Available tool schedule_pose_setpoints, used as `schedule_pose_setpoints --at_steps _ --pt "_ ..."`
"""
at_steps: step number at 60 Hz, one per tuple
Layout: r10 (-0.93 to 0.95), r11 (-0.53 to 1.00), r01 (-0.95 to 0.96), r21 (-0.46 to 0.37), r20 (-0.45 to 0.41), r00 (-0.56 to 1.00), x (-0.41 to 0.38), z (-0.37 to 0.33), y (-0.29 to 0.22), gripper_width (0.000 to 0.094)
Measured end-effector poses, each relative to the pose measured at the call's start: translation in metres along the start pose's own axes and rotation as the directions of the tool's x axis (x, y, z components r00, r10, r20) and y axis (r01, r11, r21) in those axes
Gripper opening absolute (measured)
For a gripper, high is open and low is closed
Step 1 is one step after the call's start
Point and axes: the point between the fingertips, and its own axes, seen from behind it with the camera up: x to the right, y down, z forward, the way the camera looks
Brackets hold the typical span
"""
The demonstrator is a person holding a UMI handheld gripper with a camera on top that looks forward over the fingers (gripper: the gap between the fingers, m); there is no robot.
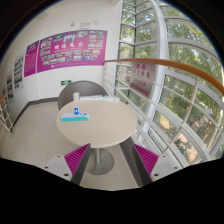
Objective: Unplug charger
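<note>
A round white table [100, 125] stands ahead of my gripper [112, 158]. On its far left part lies a white block with a blue strip beside it [73, 116], which may be the charger and its socket; I cannot tell the parts apart. My fingers, with magenta pads [76, 158], are spread wide and hold nothing. They are well short of the white block, with the table's near rim just beyond their tips.
A grey chair [82, 94] stands behind the table. A white wall with pink posters [70, 50] lies beyond. Tall windows with a wooden handrail [175, 66] run along the right. Pale floor surrounds the table's pedestal [101, 160].
</note>
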Motion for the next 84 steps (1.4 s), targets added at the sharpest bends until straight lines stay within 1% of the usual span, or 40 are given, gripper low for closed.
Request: schedule_pose_setpoints --at_steps 6,13,16,20,21,24,28,35,37,42,45,47,49,51,52,57,64,68,69,70,75,76,78,81,82,84 --pt "-0.026 0.999 0.029 -0.038 0.078 0.997 -0.057 0.027 0.003 0.0847" --pt "-0.028 0.997 0.040 -0.060 0.177 0.984 -0.124 0.083 -0.015 0.0858" --pt "-0.035 0.997 0.048 -0.060 0.197 0.980 -0.150 0.119 -0.019 0.0859" --pt "-0.033 0.997 0.047 -0.060 0.214 0.976 -0.178 0.163 -0.033 0.0858" --pt "-0.028 0.997 0.044 -0.066 0.223 0.974 -0.182 0.168 -0.043 0.0857" --pt "-0.023 0.997 0.037 -0.060 0.224 0.974 -0.203 0.198 -0.050 0.0859" --pt "-0.022 0.997 0.037 -0.064 0.224 0.974 -0.218 0.236 -0.066 0.0850" --pt "-0.043 0.998 0.052 -0.040 0.205 0.978 -0.236 0.291 -0.087 0.0816" --pt "-0.048 0.998 0.057 -0.039 0.200 0.979 -0.240 0.307 -0.087 0.0806" --pt "-0.056 0.997 0.067 -0.050 0.191 0.980 -0.243 0.334 -0.087 0.0731" --pt "-0.058 0.996 0.070 -0.058 0.190 0.980 -0.245 0.347 -0.084 0.0652" --pt "-0.057 0.995 0.071 -0.067 0.186 0.981 -0.244 0.354 -0.081 0.0548" --pt "-0.048 0.997 0.058 -0.050 0.182 0.982 -0.244 0.358 -0.086 0.0431" --pt "-0.042 0.997 0.051 -0.051 0.157 0.987 -0.237 0.360 -0.087 0.0314" --pt "-0.042 0.998 0.049 -0.047 0.147 0.988 -0.235 0.361 -0.088 0.0276" --pt "-0.019 0.999 0.026 -0.043 0.169 0.985 -0.239 0.361 -0.087 0.0230" --pt "-0.015 0.998 0.026 -0.056 0.189 0.982 -0.240 0.361 -0.087 0.0127" --pt "0.007 0.997 0.009 -0.078 0.192 0.981 -0.241 0.360 -0.088 0.0109" --pt "0.016 0.998 -0.003 -0.068 0.197 0.980 -0.242 0.356 -0.094 0.0107" --pt "0.026 0.999 -0.021 -0.028 0.203 0.979 -0.241 0.352 -0.108 0.0104" --pt "-0.046 0.975 -0.008 0.222 0.235 0.971 -0.243 0.311 -0.215 0.0103" --pt "-0.052 0.967 -0.012 0.253 0.246 0.968 -0.246 0.306 -0.243 0.0103" --pt "-0.068 0.948 -0.017 0.316 0.257 0.964 -0.241 0.285 -0.278 0.0103" --pt "-0.068 0.919 -0.038 0.392 0.254 0.965 -0.221 0.266 -0.324 0.0104" --pt "-0.064 0.915 -0.045 0.401 0.254 0.965 -0.216 0.263 -0.342 0.0103" --pt "-0.051 0.908 -0.061 0.413 0.255 0.966 -0.200 0.258 -0.356 0.0102"
